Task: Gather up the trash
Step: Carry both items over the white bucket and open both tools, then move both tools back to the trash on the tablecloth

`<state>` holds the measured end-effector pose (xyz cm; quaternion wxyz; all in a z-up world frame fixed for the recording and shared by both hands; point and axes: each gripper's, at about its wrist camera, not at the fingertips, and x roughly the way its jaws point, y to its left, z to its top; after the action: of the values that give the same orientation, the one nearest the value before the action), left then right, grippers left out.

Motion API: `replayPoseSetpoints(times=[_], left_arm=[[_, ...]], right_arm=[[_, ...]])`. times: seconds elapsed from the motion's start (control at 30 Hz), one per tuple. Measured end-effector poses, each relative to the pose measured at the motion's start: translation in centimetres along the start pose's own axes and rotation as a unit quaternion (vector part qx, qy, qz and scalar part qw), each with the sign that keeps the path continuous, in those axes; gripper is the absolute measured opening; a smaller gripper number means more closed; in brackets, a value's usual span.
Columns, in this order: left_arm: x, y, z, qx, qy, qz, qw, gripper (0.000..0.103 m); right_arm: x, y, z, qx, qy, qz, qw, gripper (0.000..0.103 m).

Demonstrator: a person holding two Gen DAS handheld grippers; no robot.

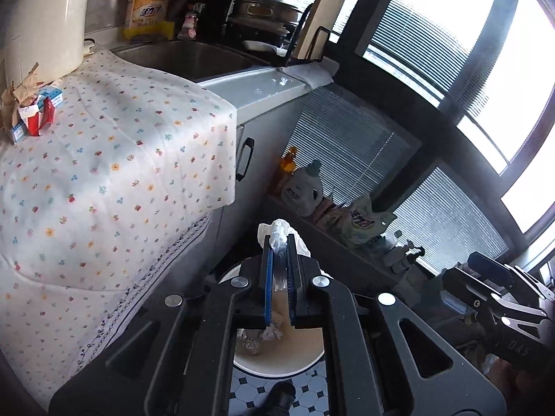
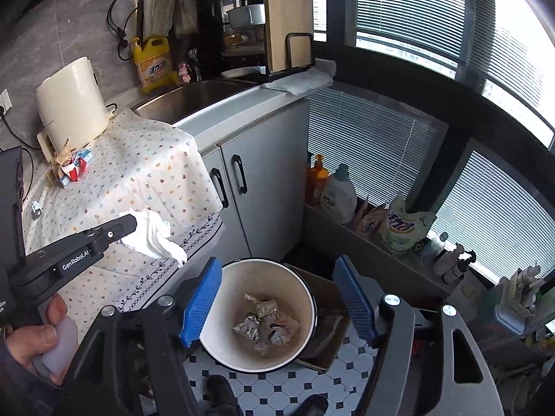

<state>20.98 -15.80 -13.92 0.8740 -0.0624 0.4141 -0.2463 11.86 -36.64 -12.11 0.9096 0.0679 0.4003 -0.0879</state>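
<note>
Daylight enters through the slatted window on the right, blown out to white glare at its far right panes. Cloth-covered counter evenly lit, soft shadow patches across it. Floor near the bin dimmer. Strong fisheye bending at edges, dark corner vignetting. Slight softness throughout.

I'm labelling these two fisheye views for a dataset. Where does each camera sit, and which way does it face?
Left wrist: on the left gripper, looking forward and down past the white tissue clamped in it; the right gripper shows at right.
Right wrist: on the right gripper, its jaws open, looking down into the bin; the left gripper and a hand show at left.
Shared: bin, tissue, flowered cloth, sink, yellow bottle.
</note>
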Motion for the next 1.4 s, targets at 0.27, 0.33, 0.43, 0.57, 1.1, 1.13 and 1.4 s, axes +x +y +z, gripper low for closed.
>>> replayPoseSetpoints(times=[0.27,0.33,0.43,0.57,1.1,1.13,1.4], left_arm=[[1.0,-2.0,-0.9,0.008,0.013,-0.036,0.9992,0.029],[0.7,-1.8,-0.9,0.005,0.005,-0.039,0.9992,0.046],[0.0,-1.0,-0.3,0.0,-0.004,-0.029,0.9996,0.05],[-1.7,0.7,0.7,-0.005,-0.025,-0.004,0.9997,0.063],[-12.6,10.9,4.0,-0.043,-0.124,0.124,0.9836,0.097],[-13.2,11.7,4.0,-0.047,-0.128,0.132,0.9819,0.097],[-18.0,17.8,3.7,-0.079,-0.166,0.192,0.9641,0.097]], right_arm=[[-0.6,-1.3,-0.4,0.0,-0.002,-0.008,1.0,0.073],[-0.6,-1.4,-0.4,0.003,-0.001,-0.008,1.0,0.073],[-0.5,-1.1,-0.2,0.005,-0.001,-0.003,1.0,0.073],[-0.3,0.3,0.5,0.001,-0.004,0.01,1.0,0.074],[-1.3,11.9,4.8,-0.051,-0.055,0.097,0.992,0.095],[-1.3,12.8,5.0,-0.055,-0.058,0.104,0.991,0.095],[-1.2,19.2,6.1,-0.083,-0.067,0.14,0.984,0.095]])
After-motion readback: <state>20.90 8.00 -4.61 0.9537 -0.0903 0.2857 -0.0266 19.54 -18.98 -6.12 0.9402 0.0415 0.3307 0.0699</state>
